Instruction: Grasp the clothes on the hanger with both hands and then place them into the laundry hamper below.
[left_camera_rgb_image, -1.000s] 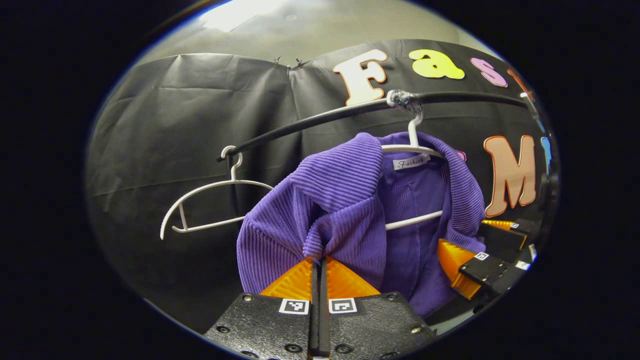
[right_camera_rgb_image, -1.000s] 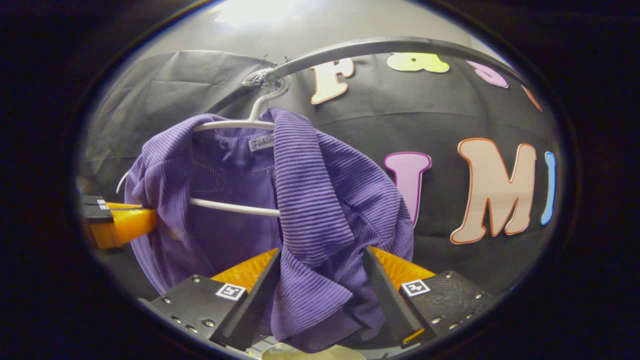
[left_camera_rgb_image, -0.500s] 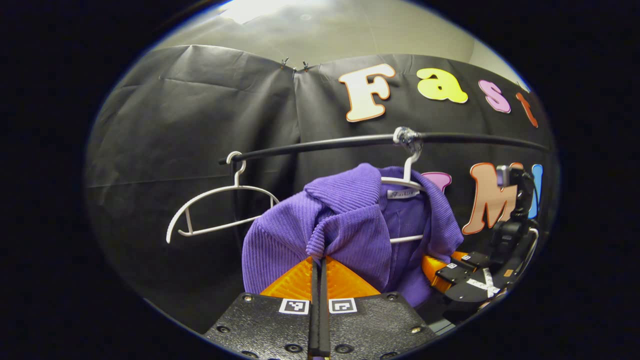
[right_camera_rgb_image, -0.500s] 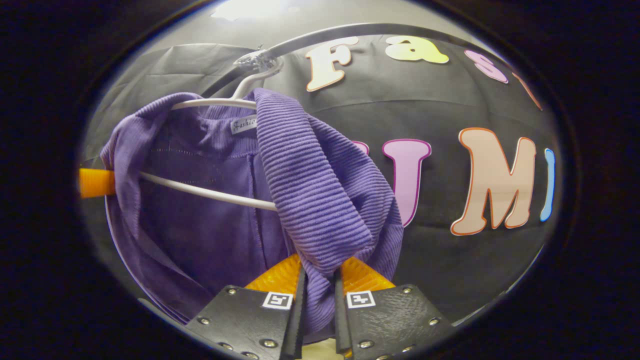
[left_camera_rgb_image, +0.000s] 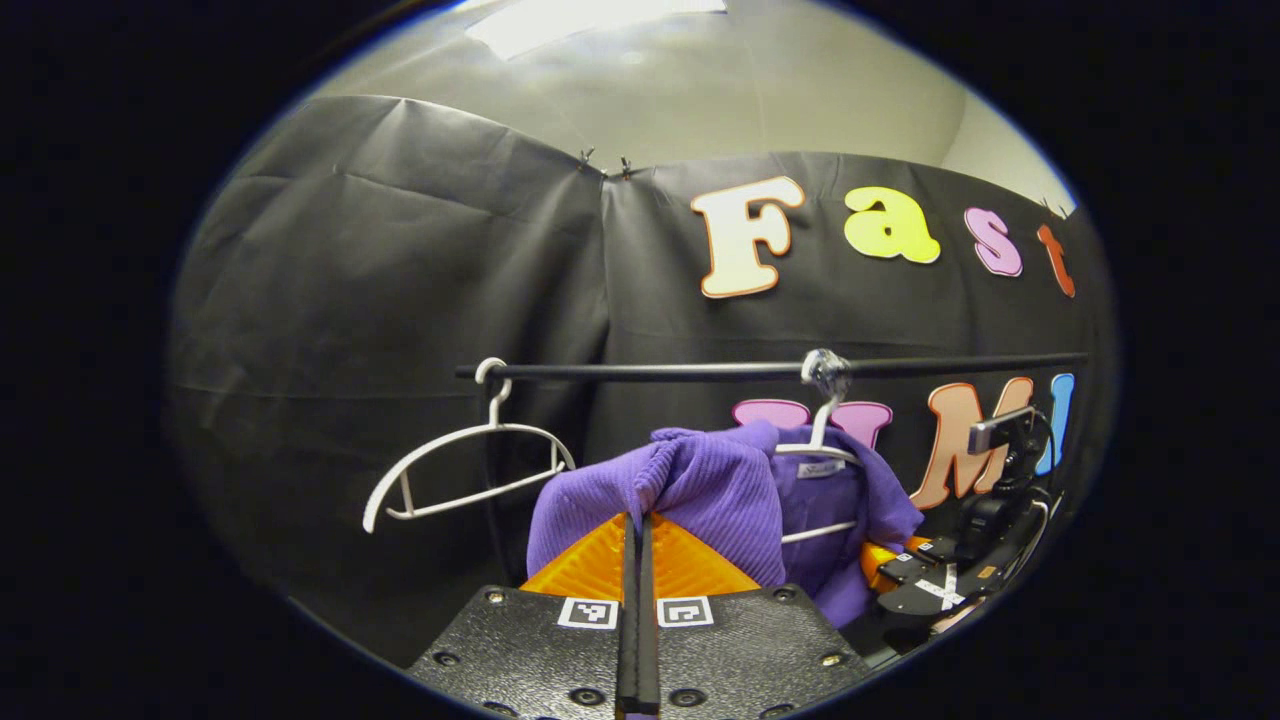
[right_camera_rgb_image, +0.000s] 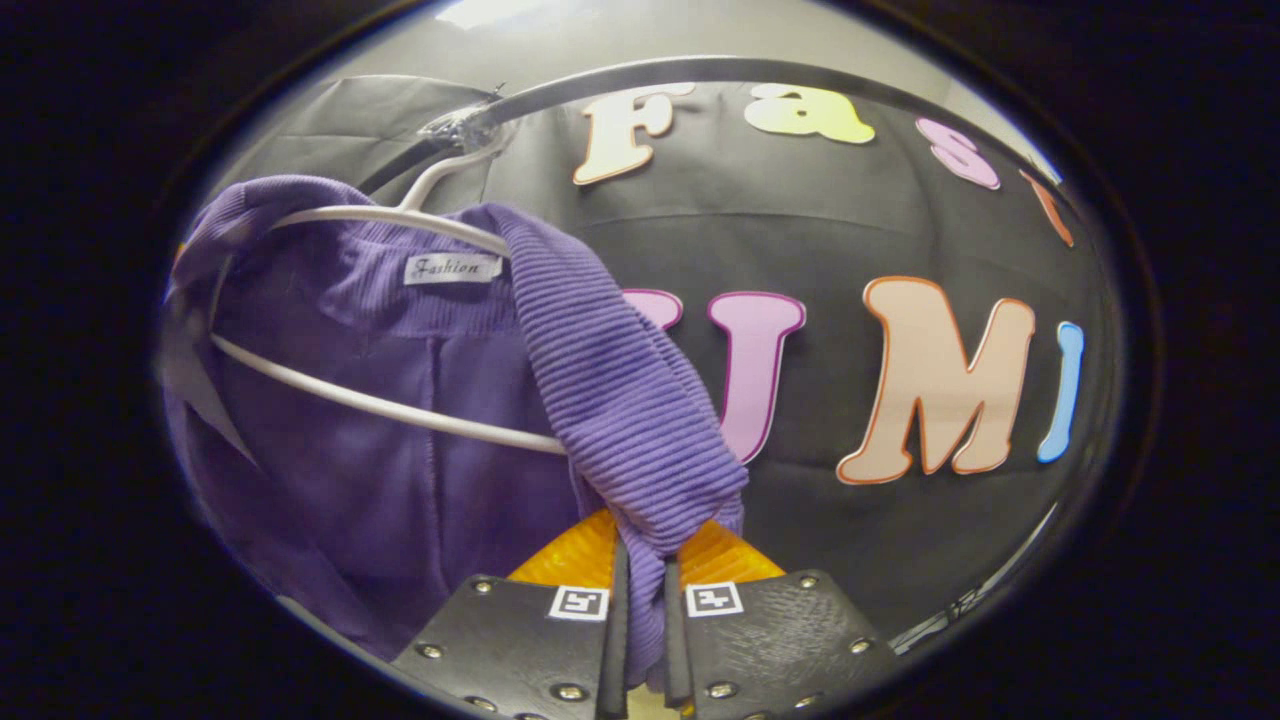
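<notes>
While on hanger (right_camera_rgb_image: 400, 410), garment (right_camera_rgb_image: 620, 400) double-clawed.

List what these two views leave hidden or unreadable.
- Lower hem of the garment: cut off by the right gripper view's edge.
- Hanger shoulders: covered by the garment in the left gripper view.
- Right gripper: its jaws sit behind the cloth in the left gripper view.

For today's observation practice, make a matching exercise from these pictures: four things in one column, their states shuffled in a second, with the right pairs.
Things:
1. purple ribbed garment
2. empty white hanger
3. black rail
4. left hand-held gripper

States:
A. carries both hangers
B. shut on the cloth
C. bare, hooked near the rail's end
D. draped on a white hanger, pinched at both shoulders

Pairs: 1-D, 2-C, 3-A, 4-B
</notes>
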